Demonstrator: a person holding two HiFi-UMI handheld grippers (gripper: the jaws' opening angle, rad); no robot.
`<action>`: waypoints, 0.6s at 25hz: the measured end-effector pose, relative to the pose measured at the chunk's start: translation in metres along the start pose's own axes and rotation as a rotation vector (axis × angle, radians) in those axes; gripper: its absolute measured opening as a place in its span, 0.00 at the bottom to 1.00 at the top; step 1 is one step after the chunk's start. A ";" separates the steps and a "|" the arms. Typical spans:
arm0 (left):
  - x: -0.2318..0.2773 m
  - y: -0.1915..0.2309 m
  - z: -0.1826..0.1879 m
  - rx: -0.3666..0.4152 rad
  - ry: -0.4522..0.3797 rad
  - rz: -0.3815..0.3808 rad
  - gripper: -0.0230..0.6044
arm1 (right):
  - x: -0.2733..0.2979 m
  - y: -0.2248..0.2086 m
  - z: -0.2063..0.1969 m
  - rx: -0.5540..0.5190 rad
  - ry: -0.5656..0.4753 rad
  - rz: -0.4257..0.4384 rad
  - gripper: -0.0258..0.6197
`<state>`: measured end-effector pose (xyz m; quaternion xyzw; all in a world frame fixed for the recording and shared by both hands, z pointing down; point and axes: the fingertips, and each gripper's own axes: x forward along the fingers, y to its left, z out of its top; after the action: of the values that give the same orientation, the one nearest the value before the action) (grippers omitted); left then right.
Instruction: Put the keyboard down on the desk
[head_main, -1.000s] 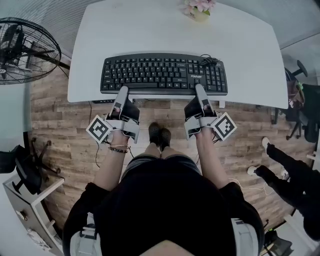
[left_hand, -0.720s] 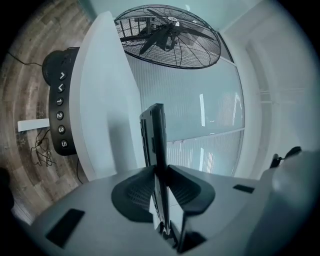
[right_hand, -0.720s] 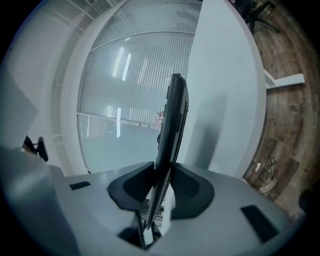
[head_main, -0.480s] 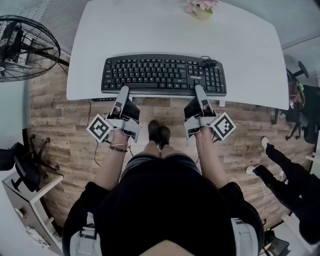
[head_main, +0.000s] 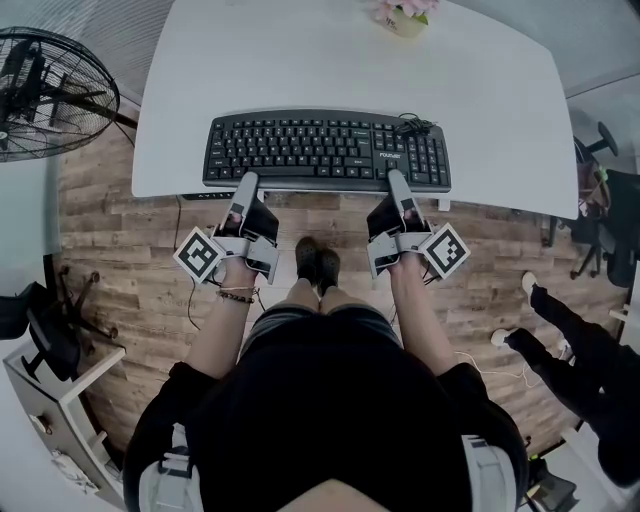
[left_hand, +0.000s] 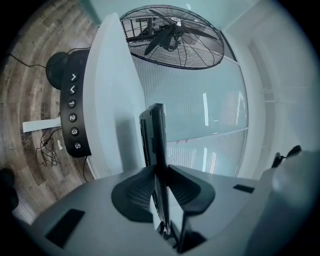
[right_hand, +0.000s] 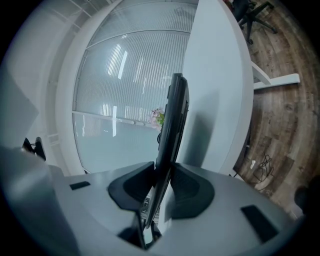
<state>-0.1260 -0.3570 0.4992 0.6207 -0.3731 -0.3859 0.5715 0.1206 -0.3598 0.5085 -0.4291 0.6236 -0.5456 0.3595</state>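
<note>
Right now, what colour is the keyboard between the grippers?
The keyboard is black with white key lettering; the head view shows it best.

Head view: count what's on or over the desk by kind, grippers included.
keyboard: 1
flower pot: 1
grippers: 2, left gripper and right gripper, both clamped on the keyboard's near edge
Total: 4
</note>
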 end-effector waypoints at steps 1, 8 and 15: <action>-0.001 0.001 0.000 0.002 0.001 0.000 0.18 | 0.000 -0.001 -0.001 0.002 0.000 -0.002 0.20; -0.005 0.009 -0.001 0.000 0.001 0.020 0.18 | -0.003 -0.009 -0.004 0.013 0.005 -0.017 0.20; -0.005 0.013 -0.003 -0.001 0.010 0.033 0.18 | -0.005 -0.015 -0.004 0.017 0.011 -0.030 0.20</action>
<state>-0.1259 -0.3521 0.5126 0.6159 -0.3802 -0.3734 0.5802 0.1212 -0.3543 0.5243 -0.4326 0.6144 -0.5585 0.3515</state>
